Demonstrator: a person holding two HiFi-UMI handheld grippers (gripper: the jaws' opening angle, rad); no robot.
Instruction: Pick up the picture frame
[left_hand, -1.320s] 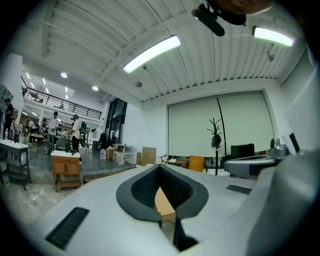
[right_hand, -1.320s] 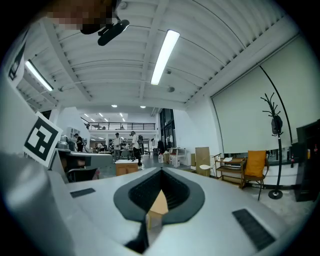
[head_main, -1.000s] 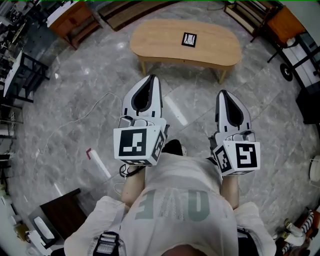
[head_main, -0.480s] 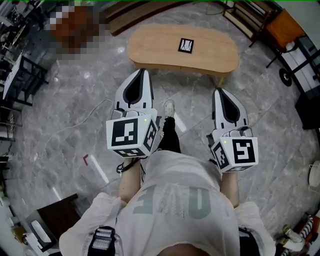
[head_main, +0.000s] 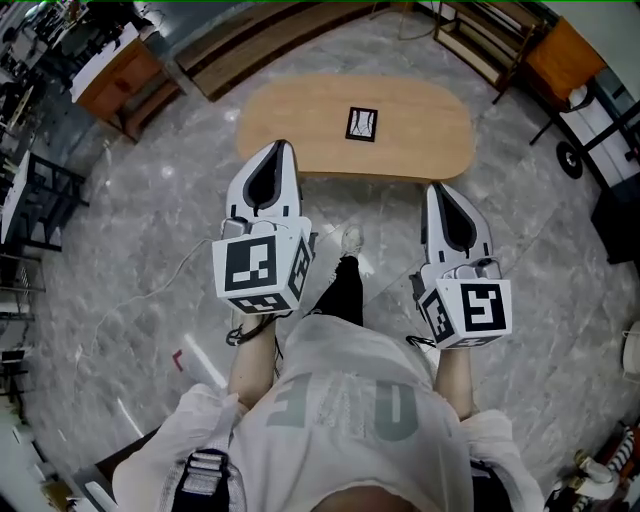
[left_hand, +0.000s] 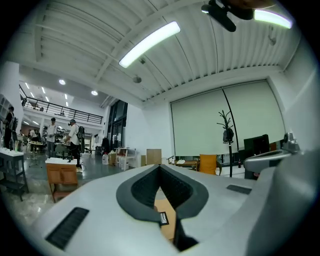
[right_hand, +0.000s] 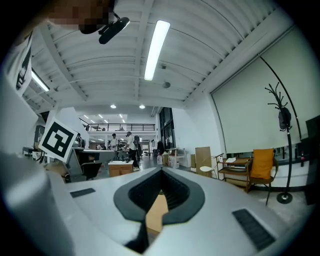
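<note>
Picture frame (head_main: 362, 124) pickup is only at the approach step: nothing is held, and neither tool is down at the table. Nearest me, the left gripper (head_main: 271, 150) and the right gripper (head_main: 441, 190) point level ahead over the grey stone floor (head_main: 150, 250), side by side with my leg between them. Both have their jaws closed tip to tip with nothing between the pads (in the left gripper view the tips look to meet, though the wide lens makes that seam hard to judge).

Beyond them stands the low wooden table (head_main: 290, 115). In the head view the left gripper's tip overlaps its near edge, and the right one stops short of it. The frame lies flat about mid-table, small and dark-edged, alone on the top, ahead of the gap between my two tools.

Next, as I judge it, I should close in on the table, open one pair of jaws, tilt them down and take the frame by an edge. Lying flat, it offers little to bite on.
</note>
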